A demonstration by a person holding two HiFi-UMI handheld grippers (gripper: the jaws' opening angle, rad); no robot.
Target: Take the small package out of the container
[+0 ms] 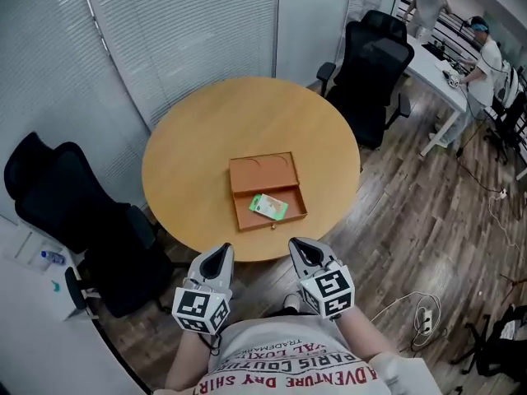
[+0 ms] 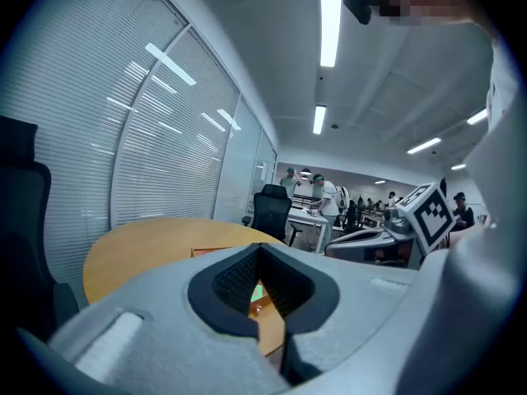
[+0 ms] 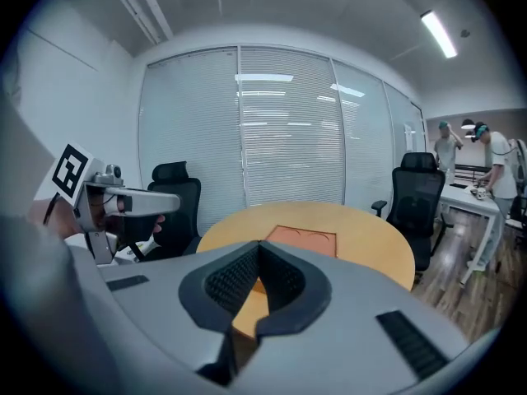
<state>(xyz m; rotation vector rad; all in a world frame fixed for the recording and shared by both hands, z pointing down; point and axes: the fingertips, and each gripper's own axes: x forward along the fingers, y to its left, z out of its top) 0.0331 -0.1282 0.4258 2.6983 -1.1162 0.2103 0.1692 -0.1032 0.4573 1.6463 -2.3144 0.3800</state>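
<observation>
Below you, a round, tan wooden table [image 1: 206, 146] stands on a plank floor [image 1: 428, 237], with pale slatted blinds [image 1: 181, 31] covering the glass walls from 10 to 12 o'clock. An orange-brown container [image 1: 262, 173] sits just toward 5 o'clock from the table's centre, opened flat. Its lid half lies on the far side and its tray half on the side nearer you. The small green and white package [image 1: 268, 207] lies inside the tray half.

Your left gripper [image 1: 226, 249] and right gripper [image 1: 294, 243] hang side by side at 6 o'clock, just off the table's near edge, both pointing at the container. Each has its jaws closed together with nothing between them.

Black office chairs [image 1: 58, 196] stand at 8 o'clock of the table, and more chairs [image 1: 375, 72] at 2 o'clock. Beyond those, at 2 o'clock, two people [image 1: 486, 56] stand by a white desk [image 1: 428, 72]. Cables and a power strip [image 1: 424, 319] lie on the floor at 4 o'clock.
</observation>
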